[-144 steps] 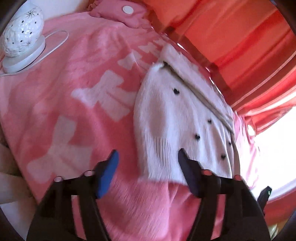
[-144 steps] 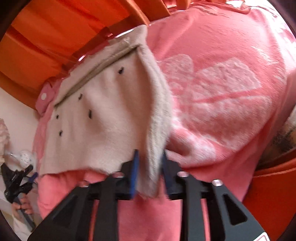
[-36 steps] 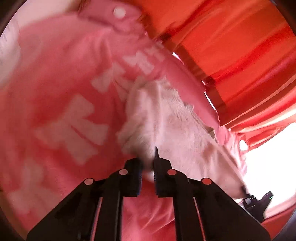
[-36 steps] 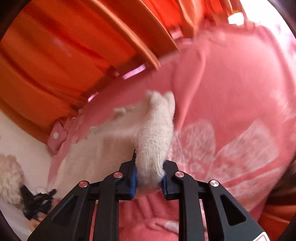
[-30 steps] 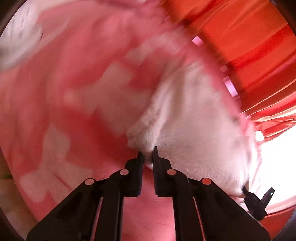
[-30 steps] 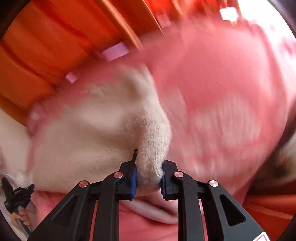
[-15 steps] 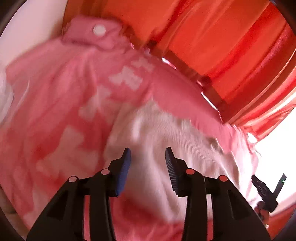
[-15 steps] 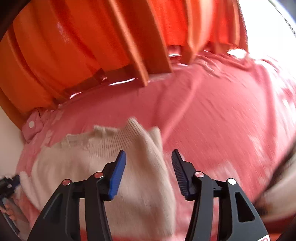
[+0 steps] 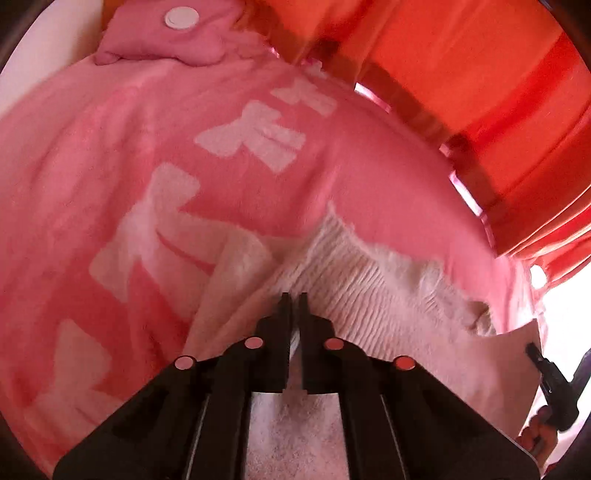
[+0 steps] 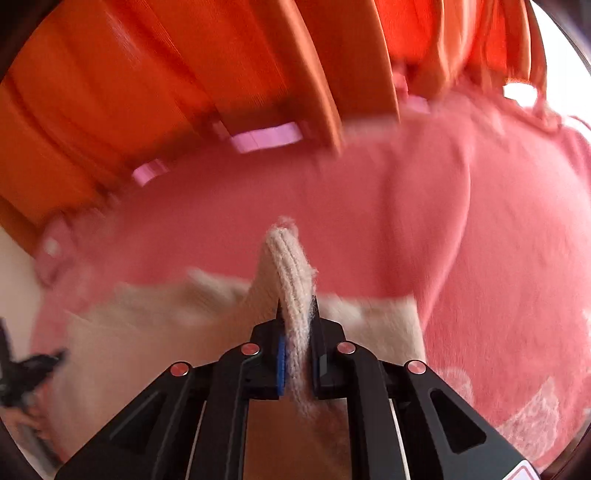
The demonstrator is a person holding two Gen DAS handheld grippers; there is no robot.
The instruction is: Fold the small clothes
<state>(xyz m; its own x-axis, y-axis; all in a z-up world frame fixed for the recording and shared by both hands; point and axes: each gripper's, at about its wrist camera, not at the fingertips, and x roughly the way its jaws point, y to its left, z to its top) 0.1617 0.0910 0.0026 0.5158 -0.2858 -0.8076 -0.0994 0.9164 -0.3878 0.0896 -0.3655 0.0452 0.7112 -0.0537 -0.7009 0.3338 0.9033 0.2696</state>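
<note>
A small cream knitted sweater [image 9: 373, 295] lies on a pink blanket [image 9: 110, 155] with white bow shapes. My left gripper [image 9: 293, 297] is shut on the sweater's near ribbed edge, fabric pinched between the jaws. In the right wrist view the sweater [image 10: 155, 325] spreads to the left. My right gripper [image 10: 297, 314] is shut on a ribbed edge that stands up between the jaws. The right gripper shows at the far right of the left wrist view [image 9: 550, 384]. The left gripper shows blurred at the left edge of the right wrist view [image 10: 26, 373].
Orange striped curtains [image 9: 480, 74] hang right behind the blanket's far edge, also in the right wrist view [image 10: 184, 74]. A pink pillow with a white button [image 9: 166, 29] lies at the far left corner.
Half a second ago both grippers were open over the sweater. Both have dropped onto its edge and shut on it.
</note>
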